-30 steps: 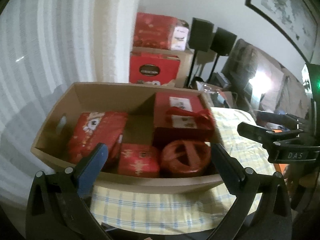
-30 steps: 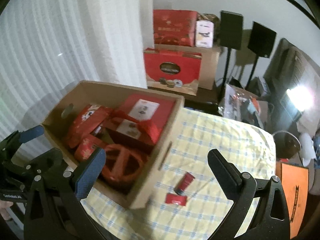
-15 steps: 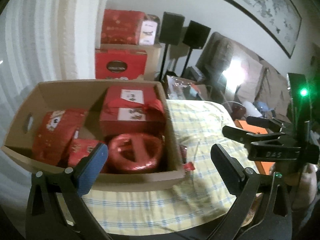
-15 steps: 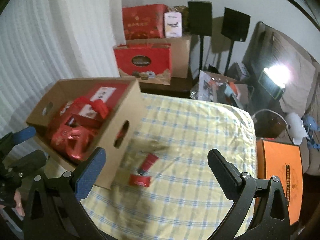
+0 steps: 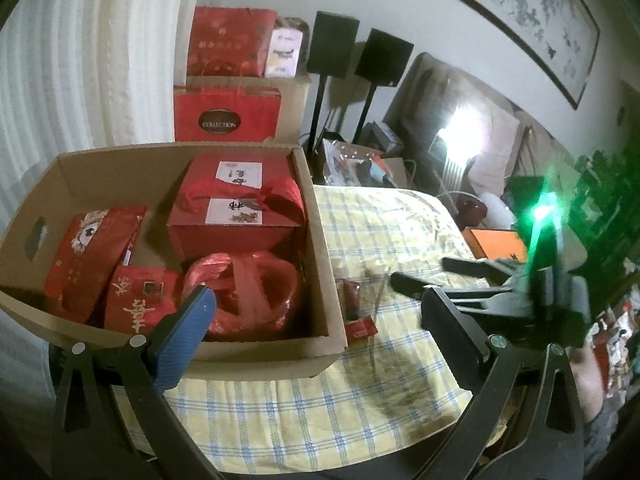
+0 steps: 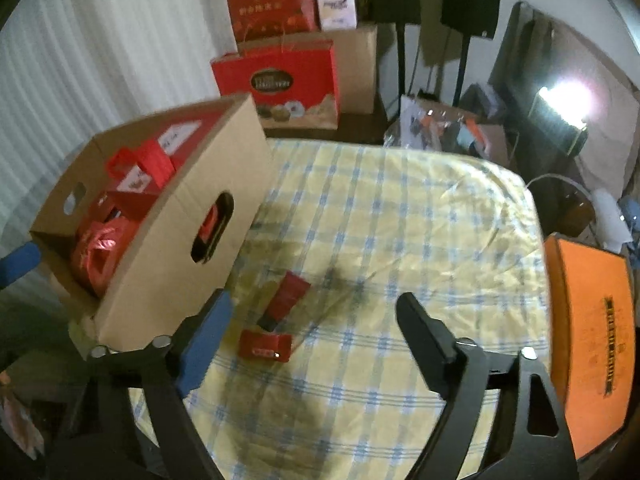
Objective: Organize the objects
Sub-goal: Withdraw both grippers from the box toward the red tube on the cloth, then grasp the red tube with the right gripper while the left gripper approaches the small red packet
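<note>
Far left on the desk point(image 6: 400, 208), which is covered in a yellow cloth with blue checks, stands an open brown cardboard box point(image 5: 320, 248) with oval hand-holes in its walls. Inside it, from the left: a flat red packet with a printed figure point(image 5: 92, 256) leaning on the wall, a small red packet with gold characters point(image 5: 136, 300), a round red foil-wrapped parcel with crossed ribbon point(image 5: 248, 292), and behind that a square red gift box tied with a red bow point(image 5: 236, 208). My left gripper point(image 5: 316, 328) hovers at the box's near wall; its fingers stand wide apart with nothing between them. Just right of the box, on the cloth, lie the two loose items: a small dark-red tube with a black cap point(image 6: 286, 296) and, nearer to me, a small flat red rectangular pack point(image 6: 266, 345), almost touching each other. My right gripper point(image 6: 310, 320) hangs above them, pointing steeply down; its fingers have just been closing in but remain apart, clear of both the tube and the pack, holding nothing. In the left wrist view the right gripper shows at the right, with a green light glowing on it. Far right, an orange lidded box point(image 6: 592, 328) sits by the desk's edge.
</note>
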{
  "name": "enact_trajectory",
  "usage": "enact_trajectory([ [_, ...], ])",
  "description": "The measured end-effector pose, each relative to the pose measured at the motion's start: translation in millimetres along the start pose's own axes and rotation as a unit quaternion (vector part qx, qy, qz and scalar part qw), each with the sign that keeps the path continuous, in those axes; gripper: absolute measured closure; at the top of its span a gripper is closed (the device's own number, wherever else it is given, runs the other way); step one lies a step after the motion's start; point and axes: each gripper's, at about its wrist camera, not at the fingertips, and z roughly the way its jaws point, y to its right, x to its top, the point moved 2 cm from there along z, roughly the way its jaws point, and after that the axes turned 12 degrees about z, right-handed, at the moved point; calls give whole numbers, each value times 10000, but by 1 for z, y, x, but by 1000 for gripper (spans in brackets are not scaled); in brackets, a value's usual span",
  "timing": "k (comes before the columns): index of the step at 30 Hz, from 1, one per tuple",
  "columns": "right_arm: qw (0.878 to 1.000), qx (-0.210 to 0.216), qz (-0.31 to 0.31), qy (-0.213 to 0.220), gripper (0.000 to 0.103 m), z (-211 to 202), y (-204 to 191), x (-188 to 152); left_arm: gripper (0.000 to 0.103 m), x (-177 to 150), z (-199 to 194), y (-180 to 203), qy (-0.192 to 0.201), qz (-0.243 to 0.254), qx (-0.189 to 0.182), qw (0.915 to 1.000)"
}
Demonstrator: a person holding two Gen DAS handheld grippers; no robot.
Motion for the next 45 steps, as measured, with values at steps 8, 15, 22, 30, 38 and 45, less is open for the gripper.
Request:
enact_trajectory([
  [8,9992,-59,170,-344,51,40,-5,-6,1,-1,3,-2,-27,-24,-9,10000],
  [15,9987,-70,225,-447,59,55,-10,-9,1,-2,7,-7,-54,-81,-36,9999],
  [22,9983,-100,212,-539,65,67,-17,-16,1,-3,9,-7,-77,-98,-41,9999],
  [30,9982,-63,179,-571,87,71,-14,-19,1,-4,10,-6,-99,-76,-55,9999],
  [38,9989,-3,318,-341,87,38,11,-16,4,-3,16,15,-347,326,-177,9987],
  [45,9983,-17,584,-58,87,-7,48,-17,19,-1,25,50,-592,1009,-298,9927],
])
